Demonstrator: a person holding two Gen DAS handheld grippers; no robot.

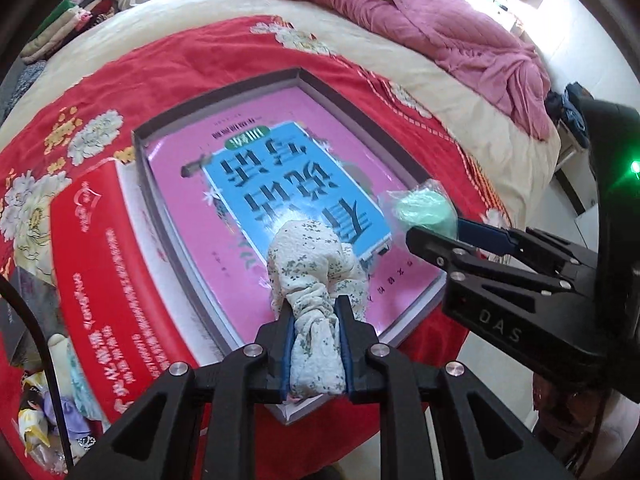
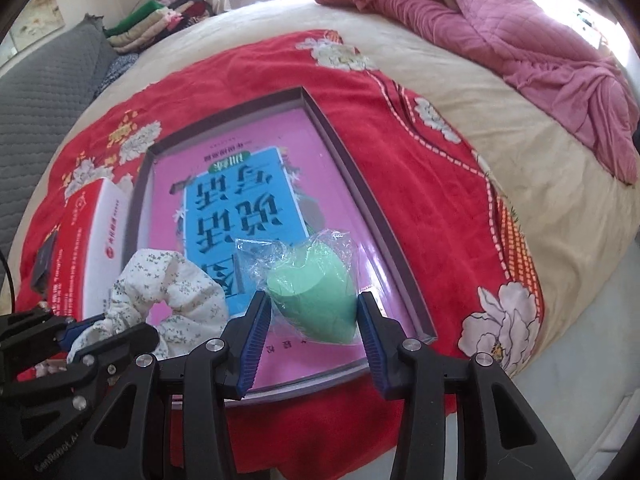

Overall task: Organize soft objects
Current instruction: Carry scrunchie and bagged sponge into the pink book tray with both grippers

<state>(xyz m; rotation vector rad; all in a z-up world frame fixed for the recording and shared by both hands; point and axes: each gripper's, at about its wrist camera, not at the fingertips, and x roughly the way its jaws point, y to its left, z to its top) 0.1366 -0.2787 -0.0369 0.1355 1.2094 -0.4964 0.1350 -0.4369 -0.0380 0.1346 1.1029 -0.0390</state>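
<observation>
Hanging over a shallow grey cardboard tray (image 2: 362,184), two soft items are being carried for placing. A white floral fabric scrunchie (image 1: 316,280) is being clamped by the left gripper (image 1: 314,320), its jaws drawn close on the bunched cloth. A mint-green teardrop sponge in clear plastic wrap (image 2: 316,300) is being held between the wider-set jaws of the right gripper (image 2: 312,320), whose blue pads are pressing both of its sides.

Judging from the task, the step in hand is setting both items down inside the tray. It is likely being done best by lowering each item until it is resting on the tray floor before the jaws are parted, and by keeping the two grippers apart so the items are not being piled together.

The tray floor is being taken up by a pink book with a blue cover panel (image 2: 240,208). A red-and-white carton (image 1: 104,248) is lying just beside the tray on the red floral blanket (image 2: 432,168), and a crumpled pink quilt (image 2: 500,40) is lying well apart.
</observation>
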